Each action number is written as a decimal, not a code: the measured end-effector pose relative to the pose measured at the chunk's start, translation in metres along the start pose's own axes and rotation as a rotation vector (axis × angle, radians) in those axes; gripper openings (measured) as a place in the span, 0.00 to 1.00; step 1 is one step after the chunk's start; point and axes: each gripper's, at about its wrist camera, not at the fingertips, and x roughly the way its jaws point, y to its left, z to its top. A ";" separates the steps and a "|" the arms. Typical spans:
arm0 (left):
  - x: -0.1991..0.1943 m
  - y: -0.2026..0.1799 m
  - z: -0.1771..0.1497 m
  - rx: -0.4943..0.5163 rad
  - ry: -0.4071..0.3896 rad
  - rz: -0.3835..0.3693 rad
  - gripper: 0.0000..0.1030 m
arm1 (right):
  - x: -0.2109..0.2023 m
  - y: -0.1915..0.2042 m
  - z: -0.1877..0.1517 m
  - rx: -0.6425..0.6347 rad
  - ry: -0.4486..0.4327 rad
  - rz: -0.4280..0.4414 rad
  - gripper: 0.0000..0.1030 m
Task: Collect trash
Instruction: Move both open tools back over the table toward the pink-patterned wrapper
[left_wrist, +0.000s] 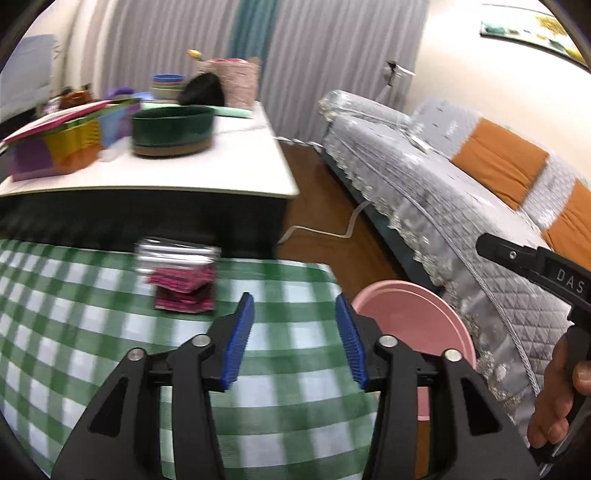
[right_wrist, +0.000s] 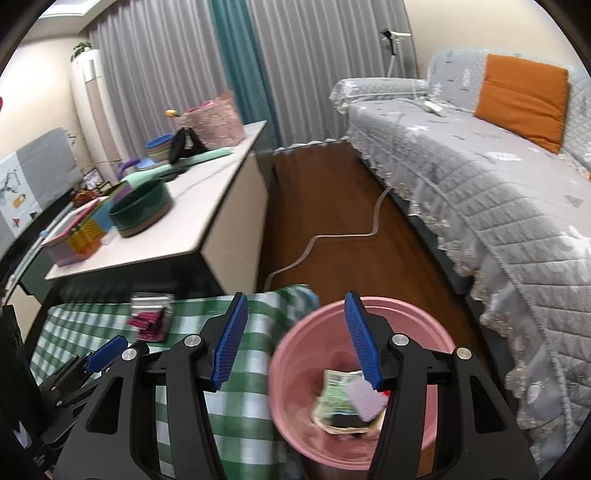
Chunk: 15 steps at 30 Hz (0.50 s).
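with both the left tool (left_wrist: 295, 332) and right tool (right_wrist: 295, 338) apart and empty, next reach far-left for the pink wrappers (left_wrist: 183, 291) on the checked desk (left_wrist: 92, 332), then carry them right to the pink bin (right_wrist: 295, 354).

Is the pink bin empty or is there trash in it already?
Not empty: the pink bin holds several pieces of trash at its bottom, wrappers and paper by the look.

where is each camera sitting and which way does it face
Left wrist: on the left tongs, angled down over the green checked cloth toward the magenta packets; open blue pads, the other tongs and a hand at right.
Right wrist: on the right tongs, angled down over the pink bin holding wrappers; open pads, left tongs at lower left.
Shared: cloth, packets, bin, white table, sofa.
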 end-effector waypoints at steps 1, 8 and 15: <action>-0.003 0.010 0.001 -0.014 -0.008 0.015 0.49 | 0.003 0.009 0.000 -0.001 0.001 0.018 0.53; -0.020 0.070 0.004 -0.076 -0.032 0.113 0.50 | 0.029 0.068 -0.002 -0.043 0.021 0.113 0.53; -0.031 0.128 0.003 -0.143 -0.043 0.199 0.50 | 0.067 0.129 -0.015 -0.106 0.076 0.189 0.53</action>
